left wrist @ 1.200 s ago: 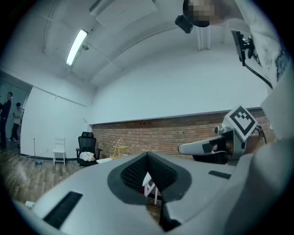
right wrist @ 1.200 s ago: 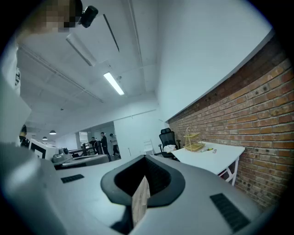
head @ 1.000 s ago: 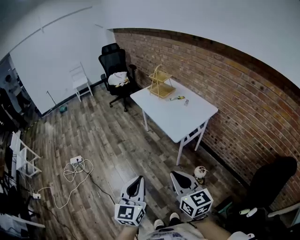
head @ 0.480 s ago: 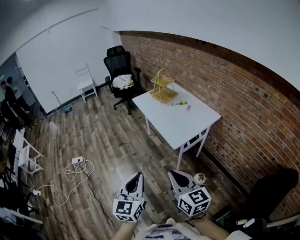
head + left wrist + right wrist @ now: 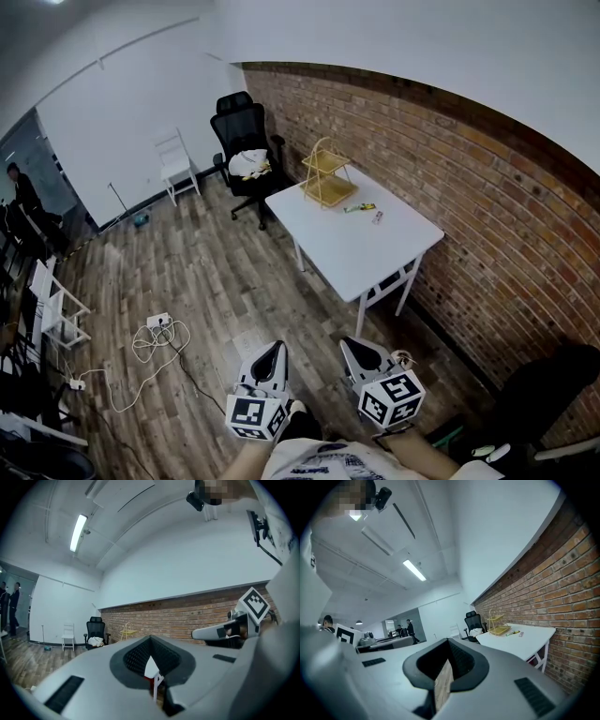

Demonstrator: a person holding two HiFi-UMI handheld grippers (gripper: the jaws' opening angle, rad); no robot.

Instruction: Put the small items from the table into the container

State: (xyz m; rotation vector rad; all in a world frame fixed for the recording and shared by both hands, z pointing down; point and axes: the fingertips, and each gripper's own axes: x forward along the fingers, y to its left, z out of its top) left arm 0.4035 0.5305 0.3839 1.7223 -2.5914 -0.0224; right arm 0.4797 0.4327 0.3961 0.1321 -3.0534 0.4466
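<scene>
One white table (image 5: 375,258) stands against one brick wall (image 5: 469,178). On it sit one yellow two-tier wire basket (image 5: 326,178) and two small items: one green-and-yellow item (image 5: 357,207) and one pale item (image 5: 378,217). There is one black office chair (image 5: 239,136), one white wooden chair (image 5: 176,164) and one dark seat back (image 5: 548,380), the last too cropped to name further. One white shelf rack (image 5: 52,305) stands at the left edge. One power strip (image 5: 155,321) and one loose white cable (image 5: 148,342) lie on the plank floor. Two grippers are in hand, the left gripper (image 5: 275,348) and the right gripper (image 5: 349,345), each carrying one marker cube. The left gripper view shows two people (image 5: 17,603) at the far doorway.
</scene>
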